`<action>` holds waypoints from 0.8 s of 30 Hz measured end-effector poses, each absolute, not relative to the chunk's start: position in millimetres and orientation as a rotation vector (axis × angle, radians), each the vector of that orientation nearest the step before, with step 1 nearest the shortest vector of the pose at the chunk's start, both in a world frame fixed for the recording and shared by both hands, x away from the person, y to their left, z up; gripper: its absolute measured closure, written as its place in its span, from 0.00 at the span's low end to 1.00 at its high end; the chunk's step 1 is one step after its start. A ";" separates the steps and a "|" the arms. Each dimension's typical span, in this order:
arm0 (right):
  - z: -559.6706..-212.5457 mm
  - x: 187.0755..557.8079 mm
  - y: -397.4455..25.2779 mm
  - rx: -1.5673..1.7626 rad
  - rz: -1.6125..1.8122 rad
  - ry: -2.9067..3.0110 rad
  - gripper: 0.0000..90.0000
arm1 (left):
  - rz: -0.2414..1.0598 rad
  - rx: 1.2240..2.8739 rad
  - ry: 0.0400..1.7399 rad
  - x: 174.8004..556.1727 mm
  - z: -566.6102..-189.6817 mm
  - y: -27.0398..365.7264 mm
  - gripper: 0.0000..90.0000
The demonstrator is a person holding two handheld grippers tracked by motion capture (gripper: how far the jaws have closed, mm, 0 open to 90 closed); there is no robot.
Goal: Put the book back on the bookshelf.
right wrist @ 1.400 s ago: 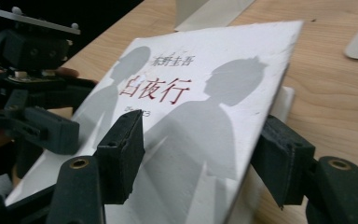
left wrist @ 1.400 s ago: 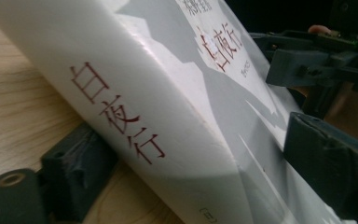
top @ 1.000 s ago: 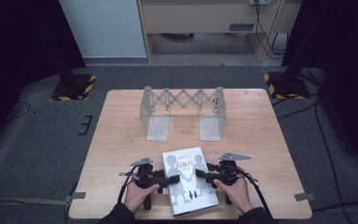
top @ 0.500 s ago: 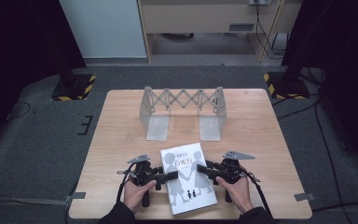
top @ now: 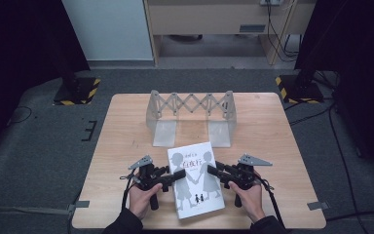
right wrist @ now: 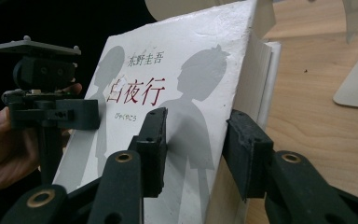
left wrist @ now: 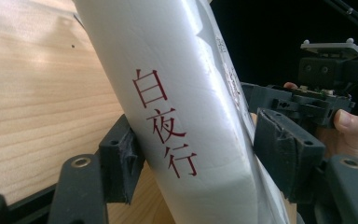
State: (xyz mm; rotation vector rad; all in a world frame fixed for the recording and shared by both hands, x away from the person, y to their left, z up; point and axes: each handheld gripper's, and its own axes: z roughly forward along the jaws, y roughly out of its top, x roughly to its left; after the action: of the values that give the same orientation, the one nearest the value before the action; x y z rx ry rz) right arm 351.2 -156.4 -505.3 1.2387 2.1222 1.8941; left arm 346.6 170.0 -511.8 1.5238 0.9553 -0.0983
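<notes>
Book near the surface's front edge, pinched between both grippers: left gripper fingers clamped on its spine side, right gripper on the page edge. I judge lifting underway; next, carry toward the rack, keeping grips level.

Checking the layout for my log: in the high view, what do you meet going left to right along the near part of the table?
Left gripper → white book → right gripper, each gripper shut on one side edge of the book.
</notes>
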 end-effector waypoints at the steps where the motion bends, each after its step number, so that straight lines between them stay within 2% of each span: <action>1: -504.0 350.9 -156.7 1.227 1.902 2.113 0.70 | -0.084 1.521 0.947 346.8 -509.4 169.6 0.40; 6: -495.2 349.6 -159.9 1.154 1.951 2.049 0.74 | -0.021 1.505 0.907 346.4 -499.1 167.3 0.42; 11: -495.8 348.9 -160.9 1.136 1.958 2.033 0.74 | 0.004 1.529 0.881 346.9 -501.0 165.2 0.40; 18: -495.5 348.8 -161.8 1.111 1.974 2.042 0.75 | -0.043 1.488 0.837 353.6 -505.0 157.3 0.40; 24: -493.4 348.9 -159.1 1.088 1.981 2.071 0.75 | -0.053 1.487 0.804 354.0 -502.1 151.5 0.45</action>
State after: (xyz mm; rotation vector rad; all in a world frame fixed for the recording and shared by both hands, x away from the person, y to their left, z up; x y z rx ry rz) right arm 348.9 -159.1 -493.4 1.0879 2.0709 1.9814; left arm 354.0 151.5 -502.1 1.4866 0.8037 -0.0528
